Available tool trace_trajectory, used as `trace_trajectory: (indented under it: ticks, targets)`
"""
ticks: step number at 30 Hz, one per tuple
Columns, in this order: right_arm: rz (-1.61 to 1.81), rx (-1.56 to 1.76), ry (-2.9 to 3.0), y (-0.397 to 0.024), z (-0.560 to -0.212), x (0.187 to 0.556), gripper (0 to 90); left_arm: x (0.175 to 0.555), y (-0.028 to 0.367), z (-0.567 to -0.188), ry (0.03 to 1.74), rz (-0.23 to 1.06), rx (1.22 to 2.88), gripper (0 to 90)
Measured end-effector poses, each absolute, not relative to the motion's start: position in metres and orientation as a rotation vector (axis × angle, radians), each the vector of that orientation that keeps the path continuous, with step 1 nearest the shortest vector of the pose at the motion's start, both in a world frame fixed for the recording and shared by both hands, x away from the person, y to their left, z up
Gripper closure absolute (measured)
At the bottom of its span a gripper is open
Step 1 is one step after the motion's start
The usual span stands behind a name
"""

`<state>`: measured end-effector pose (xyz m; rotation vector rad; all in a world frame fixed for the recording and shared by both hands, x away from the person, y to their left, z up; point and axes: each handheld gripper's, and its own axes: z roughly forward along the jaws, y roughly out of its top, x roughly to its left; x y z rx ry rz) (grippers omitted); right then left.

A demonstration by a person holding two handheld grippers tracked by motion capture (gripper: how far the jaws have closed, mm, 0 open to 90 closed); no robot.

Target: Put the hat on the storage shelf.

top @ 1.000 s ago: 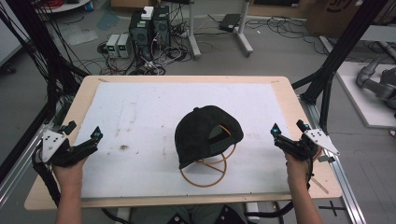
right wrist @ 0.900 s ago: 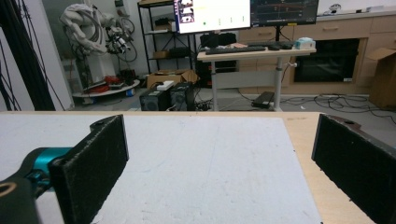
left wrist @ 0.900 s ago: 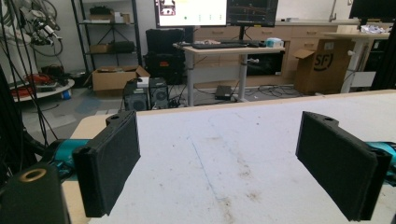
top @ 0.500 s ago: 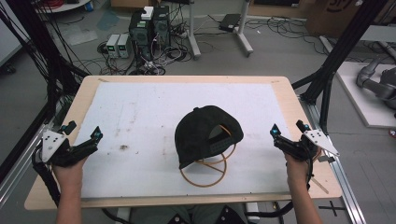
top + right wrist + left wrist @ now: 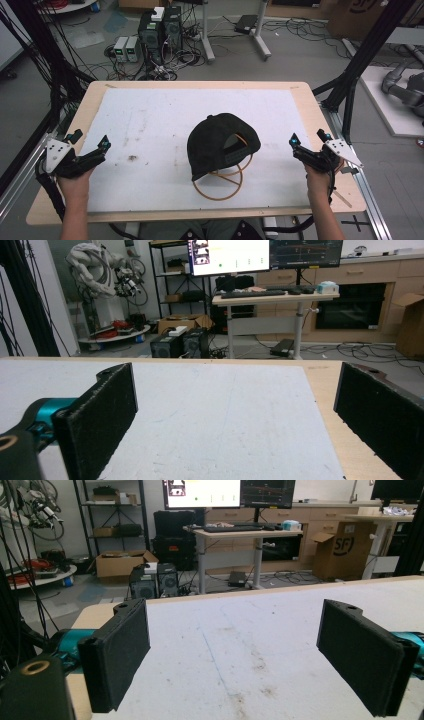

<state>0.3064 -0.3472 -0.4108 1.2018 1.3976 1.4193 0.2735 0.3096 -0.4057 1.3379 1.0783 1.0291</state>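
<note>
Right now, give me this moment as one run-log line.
left gripper: open, empty, at table's left edge | right gripper: open, empty, at right edge | black cap: mid-table on wire stand, untouched

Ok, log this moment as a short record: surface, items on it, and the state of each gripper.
surface: wooden table covered by a white mat, stained near its left side
cap: black baseball cap, mid-table, back strap facing the person
ring stand: tan wooden ring stand, under the cap, its ring base showing at the near edge
left gripper: open, holding nothing, at the mat's left edge
right gripper: open, holding nothing, at the mat's right edge
contact: neither gripper touches the cap
</note>
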Motion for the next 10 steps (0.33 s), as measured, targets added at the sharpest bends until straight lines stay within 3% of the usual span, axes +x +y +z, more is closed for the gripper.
trace_trajectory:
  ticks: [10]
  targets:
    - [1.43,1.192,1.399,-0.346,-0.4104,0.3062,3.3,0.274,0.3093,-0.4061,1.078,1.028,1.34,13.9]
